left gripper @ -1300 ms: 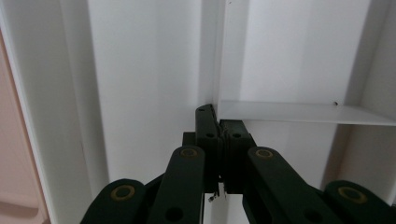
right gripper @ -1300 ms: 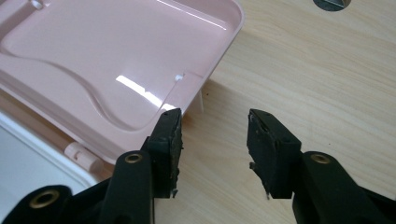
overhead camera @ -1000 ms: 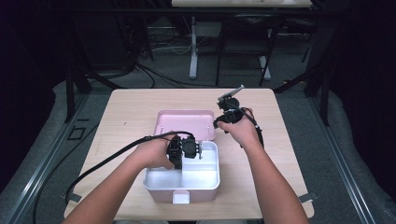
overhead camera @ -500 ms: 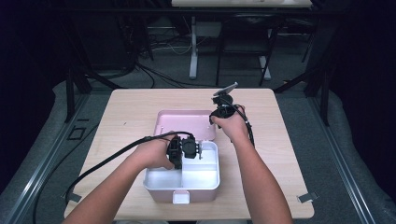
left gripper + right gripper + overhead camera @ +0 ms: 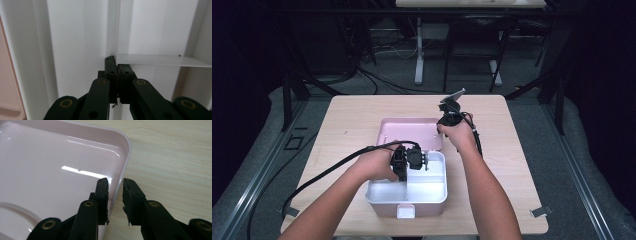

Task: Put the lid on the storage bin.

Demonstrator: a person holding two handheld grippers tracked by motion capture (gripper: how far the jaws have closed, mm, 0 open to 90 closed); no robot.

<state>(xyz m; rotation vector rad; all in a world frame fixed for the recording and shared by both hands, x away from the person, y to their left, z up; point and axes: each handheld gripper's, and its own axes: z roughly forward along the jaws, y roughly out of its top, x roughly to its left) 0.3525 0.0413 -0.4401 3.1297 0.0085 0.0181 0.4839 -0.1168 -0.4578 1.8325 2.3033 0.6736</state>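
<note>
High view: a white box sits on the wooden table, with its pink lid lying open flat directly behind it. The box interior is split into compartments by a white divider. The left gripper reaches into the box at its rear wall, above the divider; its body and the hand holding it hide the contact point. The right gripper stands at the lid's right rim, behind the box's right rear corner, with its grey plate tilted upward. Black cables trail from the left gripper across the table to the left of the box. Beyond the table, frame legs and floor cables stand well apart from the box.

Left gripper view: the jaws are clenched on the thin end of the divider inside the box; white walls surround them.

Right gripper view: the jaws straddle the lid's rim, one inside the lid, one over the table. They have just been closing, yet a gap apparently remains on either side of the rim, so the rim is not yet gripped.
</note>
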